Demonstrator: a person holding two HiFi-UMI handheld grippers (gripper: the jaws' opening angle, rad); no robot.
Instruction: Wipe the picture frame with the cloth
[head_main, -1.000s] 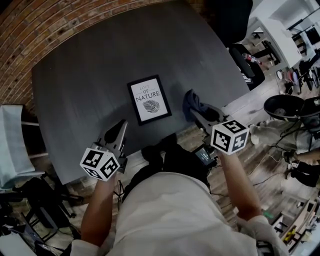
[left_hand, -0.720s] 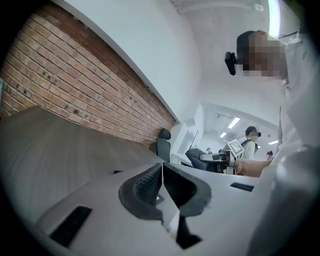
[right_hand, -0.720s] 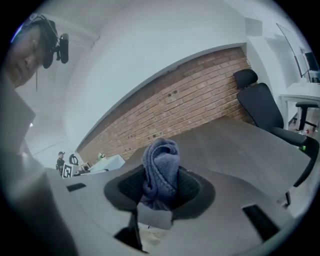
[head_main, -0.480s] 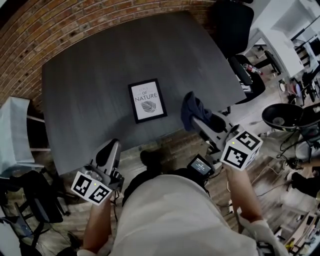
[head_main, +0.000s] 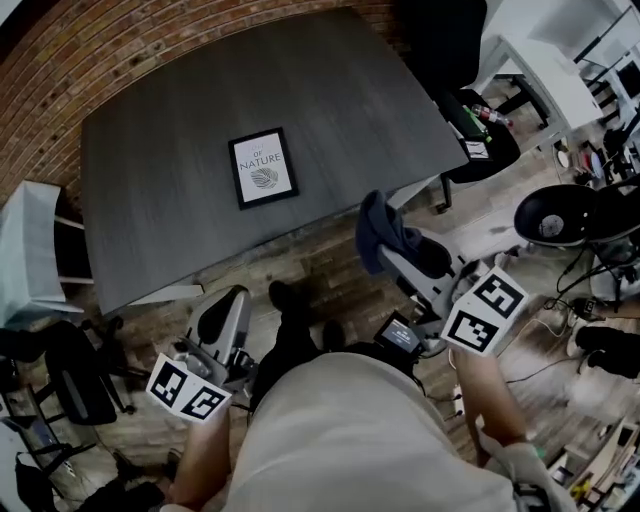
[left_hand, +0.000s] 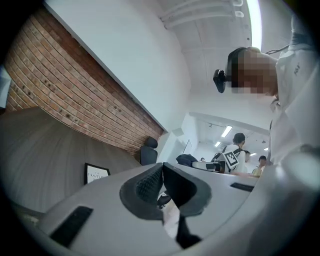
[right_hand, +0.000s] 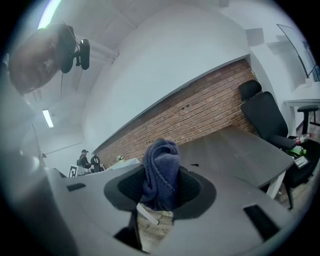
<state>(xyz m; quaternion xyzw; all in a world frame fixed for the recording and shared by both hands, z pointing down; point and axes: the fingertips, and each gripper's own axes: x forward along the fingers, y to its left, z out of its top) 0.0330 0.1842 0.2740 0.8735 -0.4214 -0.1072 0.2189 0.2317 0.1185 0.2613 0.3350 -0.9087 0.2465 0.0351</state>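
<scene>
The black picture frame (head_main: 262, 167) with a white print lies flat on the dark grey table (head_main: 180, 120); it shows small at the left in the left gripper view (left_hand: 96, 173). My right gripper (head_main: 385, 235) is shut on a dark blue cloth (head_main: 378, 228), bunched between its pads (right_hand: 160, 170). It hangs off the table's near edge, over the wooden floor. My left gripper (head_main: 228, 305) is shut with nothing between its fingers (left_hand: 161, 182), and is also off the table, near its front edge.
A brick wall (head_main: 120, 40) runs behind the table. A black office chair (head_main: 440, 40) stands at the far right corner, a pale chair (head_main: 25, 255) at the left. Desks, a black round stool (head_main: 555, 215) and cables fill the right side. Other people stand in the distance.
Both grippers have drawn back from the table toward my body and risen. The frame now lies farther off. The cloth stays in the right gripper.
</scene>
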